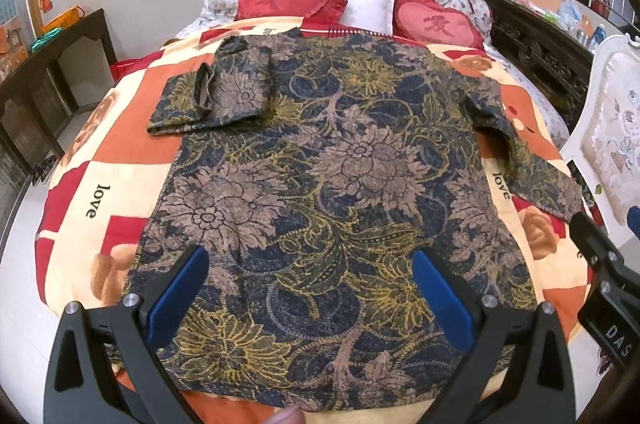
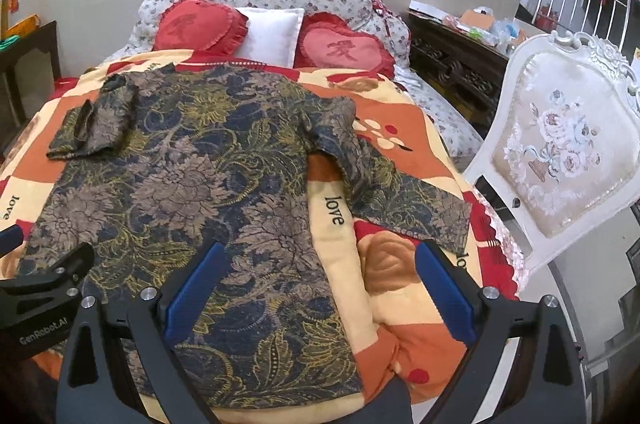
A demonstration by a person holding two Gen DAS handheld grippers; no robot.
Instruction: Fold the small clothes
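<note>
A patchwork blanket (image 2: 384,152) in orange, red and cream covers the bed. At its far end two red heart cushions (image 2: 198,24) flank a white pillow (image 2: 272,30). A white upholstered chair (image 2: 560,152) stands right; a dark cabinet (image 1: 48,92) stands left.

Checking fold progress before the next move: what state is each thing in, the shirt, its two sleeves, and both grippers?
Shirt: spread flat on the blanket, body unfolded.
Left sleeve: folded in over the shirt.
Right sleeve: still stretched out on the blanket.
Left gripper: open, holding nothing, above the hem.
Right gripper: open, holding nothing, above the shirt's right edge.
</note>
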